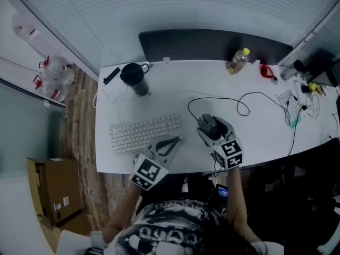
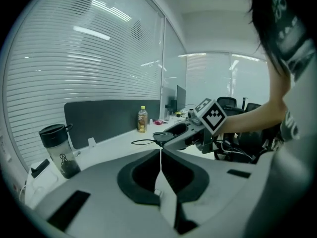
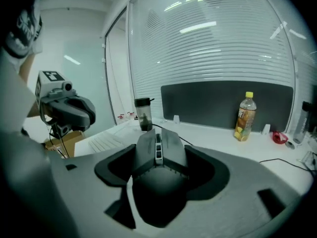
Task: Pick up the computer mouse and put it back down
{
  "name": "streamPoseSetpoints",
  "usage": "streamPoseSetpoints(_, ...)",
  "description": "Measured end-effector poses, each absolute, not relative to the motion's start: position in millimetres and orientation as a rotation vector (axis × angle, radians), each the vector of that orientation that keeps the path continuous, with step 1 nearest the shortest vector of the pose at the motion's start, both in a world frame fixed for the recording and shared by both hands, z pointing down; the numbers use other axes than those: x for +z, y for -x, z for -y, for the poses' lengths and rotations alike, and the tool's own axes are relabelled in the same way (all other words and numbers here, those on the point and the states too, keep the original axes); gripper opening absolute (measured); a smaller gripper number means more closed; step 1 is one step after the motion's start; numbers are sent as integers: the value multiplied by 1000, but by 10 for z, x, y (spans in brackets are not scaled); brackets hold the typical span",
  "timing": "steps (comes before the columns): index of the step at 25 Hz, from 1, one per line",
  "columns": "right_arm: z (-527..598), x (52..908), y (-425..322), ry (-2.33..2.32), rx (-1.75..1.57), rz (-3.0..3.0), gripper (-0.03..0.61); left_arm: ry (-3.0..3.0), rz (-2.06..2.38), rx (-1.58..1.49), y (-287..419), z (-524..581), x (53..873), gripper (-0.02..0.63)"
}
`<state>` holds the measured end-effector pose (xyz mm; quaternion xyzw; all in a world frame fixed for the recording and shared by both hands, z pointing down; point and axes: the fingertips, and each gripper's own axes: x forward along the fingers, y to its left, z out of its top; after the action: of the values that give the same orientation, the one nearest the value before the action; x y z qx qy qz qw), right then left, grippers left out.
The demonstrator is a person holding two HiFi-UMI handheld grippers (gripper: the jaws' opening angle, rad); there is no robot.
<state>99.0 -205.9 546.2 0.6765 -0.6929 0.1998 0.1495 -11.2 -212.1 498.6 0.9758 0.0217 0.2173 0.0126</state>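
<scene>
Between the jaws of the right hand-held gripper (image 3: pixel 158 148) sits the dark computer mouse (image 3: pixel 157 175), clamped on both flanks with its buttons and wheel pointing away from the holder. From the head view this hand-held gripper (image 1: pixel 210 128) is over the white tabletop (image 1: pixel 260 137), and the mouse (image 1: pixel 207 122) trails a black cable (image 1: pixel 242 105) that loops off beyond its jaw tips. Whether the mouse touches the surface or is just clear of it cannot be told. To its left, the left hand-held gripper (image 1: pixel 169 144) has its jaws pressed together with nothing between them (image 2: pixel 160 155), just at the near edge of a white keyboard (image 1: pixel 144 132). Farther out beyond it stands a dark tumbler (image 1: pixel 134 77); beyond the right one, a yellow-capped bottle (image 1: pixel 238 60).
</scene>
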Motion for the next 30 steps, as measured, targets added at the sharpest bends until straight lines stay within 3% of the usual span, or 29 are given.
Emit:
streamPoseSetpoints(20,1077,4979,-885,-2131,575,1936,305,-3058,-155,637,-140,1701,4883,5)
streamPoseSetpoints(30,897,4917,-1399,-2132,531,1926,305,-3058,-156,621,-500,1399,4809,5)
